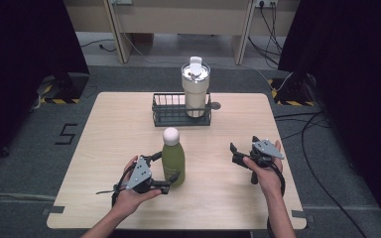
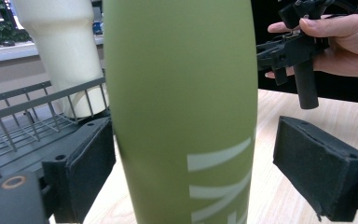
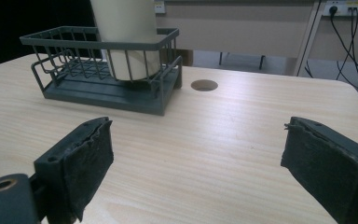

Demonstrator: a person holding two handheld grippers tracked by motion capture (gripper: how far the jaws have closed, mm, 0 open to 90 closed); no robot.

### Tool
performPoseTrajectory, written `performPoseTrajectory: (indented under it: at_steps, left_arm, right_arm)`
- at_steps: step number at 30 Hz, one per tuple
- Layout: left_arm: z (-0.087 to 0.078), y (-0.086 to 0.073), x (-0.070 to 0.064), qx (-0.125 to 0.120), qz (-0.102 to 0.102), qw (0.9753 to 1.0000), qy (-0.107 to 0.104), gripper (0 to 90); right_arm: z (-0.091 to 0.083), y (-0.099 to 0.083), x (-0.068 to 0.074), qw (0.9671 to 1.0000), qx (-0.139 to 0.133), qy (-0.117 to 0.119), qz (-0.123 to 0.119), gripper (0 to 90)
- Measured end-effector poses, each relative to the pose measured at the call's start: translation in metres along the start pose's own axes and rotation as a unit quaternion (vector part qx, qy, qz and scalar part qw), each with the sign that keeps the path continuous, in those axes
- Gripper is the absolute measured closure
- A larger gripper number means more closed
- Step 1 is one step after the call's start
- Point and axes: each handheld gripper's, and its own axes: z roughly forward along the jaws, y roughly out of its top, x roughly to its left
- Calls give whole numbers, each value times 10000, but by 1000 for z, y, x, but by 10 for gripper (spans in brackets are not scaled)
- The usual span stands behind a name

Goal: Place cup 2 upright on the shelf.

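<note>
An olive-green bottle (image 1: 173, 161) with a white round cap stands upright on the wooden table (image 1: 119, 134), near the front centre. My left gripper (image 1: 167, 168) is open, one jaw on each side of the bottle's lower body. In the left gripper view the bottle (image 2: 182, 93) stands between the pads, with the left pad (image 2: 91, 163) close against it and a visible gap to the right pad (image 2: 317, 168). My right gripper (image 1: 234, 153) is held open above the table to the right of the bottle, with nothing between its jaws (image 3: 196, 172).
A dark wire basket (image 1: 168, 116) sits at the back centre of the table. A cream tumbler (image 1: 195, 89) with a lid stands in its right end. A round cable hole (image 1: 215, 105) lies just right of the basket. Dark curtains flank the table.
</note>
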Motion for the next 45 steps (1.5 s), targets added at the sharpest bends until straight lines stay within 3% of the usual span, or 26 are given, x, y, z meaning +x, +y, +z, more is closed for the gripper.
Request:
performPoseTrajectory:
  at_steps: [12, 19, 34, 41, 45]
  left_arm:
    - [14, 1, 5, 57, 0, 10000, 28, 139]
    - [20, 2, 8, 81, -21, 9999, -137, 183]
    - [19, 2, 8, 56, -65, 9998, -173, 197]
    - [17, 4, 7, 72, 103, 9998, -168, 199]
    - [16, 7, 8, 14, 66, 9999, -136, 199]
  right_arm:
    - [0, 0, 1, 10000, 27, 19, -2, 93]
    - [2, -3, 1, 9999, 102, 30, 16, 102]
    - [2, -2, -1, 10000, 74, -6, 34, 114]
    - [1, 0, -2, 10000, 42, -33, 55, 120]
    - [1, 0, -2, 10000, 37, -38, 71, 122]
